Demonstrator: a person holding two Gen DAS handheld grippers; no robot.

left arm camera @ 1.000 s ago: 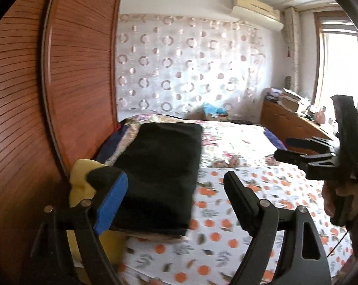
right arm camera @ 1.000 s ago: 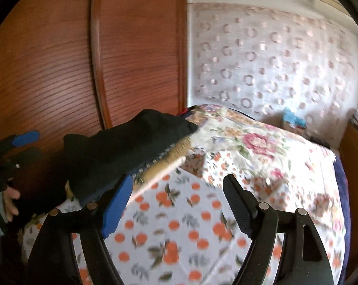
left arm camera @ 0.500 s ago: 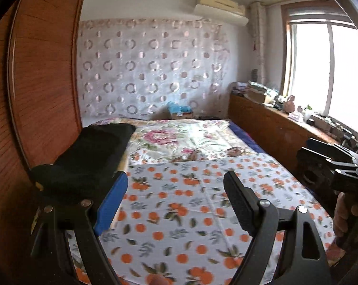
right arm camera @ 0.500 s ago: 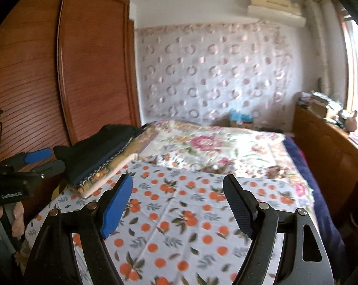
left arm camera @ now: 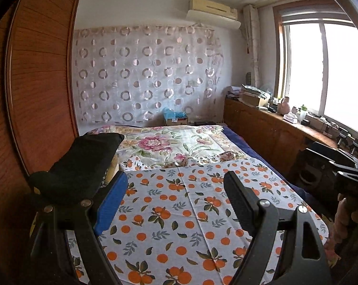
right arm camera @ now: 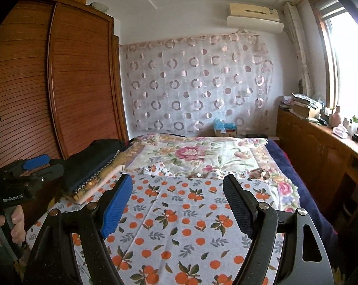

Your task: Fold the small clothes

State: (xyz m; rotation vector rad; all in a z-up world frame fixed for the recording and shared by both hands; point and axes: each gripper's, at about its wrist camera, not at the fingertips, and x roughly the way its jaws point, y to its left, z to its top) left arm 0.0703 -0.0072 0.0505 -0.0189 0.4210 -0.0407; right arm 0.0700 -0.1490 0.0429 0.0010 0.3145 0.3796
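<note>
Both the left gripper [left arm camera: 176, 204] and the right gripper [right arm camera: 177, 204] are held spread and empty, and have been swung away from the folded dark garment [left arm camera: 84, 163]. That garment is stacked at the left edge of the bed [left arm camera: 179, 225], so a fold is judged complete. The orange-print sheet [right arm camera: 179, 225] is flanked by a wooden wardrobe [right arm camera: 60, 90] and a window-side cabinet [left arm camera: 262, 128].

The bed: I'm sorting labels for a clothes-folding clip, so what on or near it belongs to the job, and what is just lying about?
Job:
- pile of folded clothes, black garment on top
- orange-print sheet
- left gripper, open, empty
- right gripper, open, empty

Lying about:
- floral quilt
- cardboard box
- windowsill clutter
</note>
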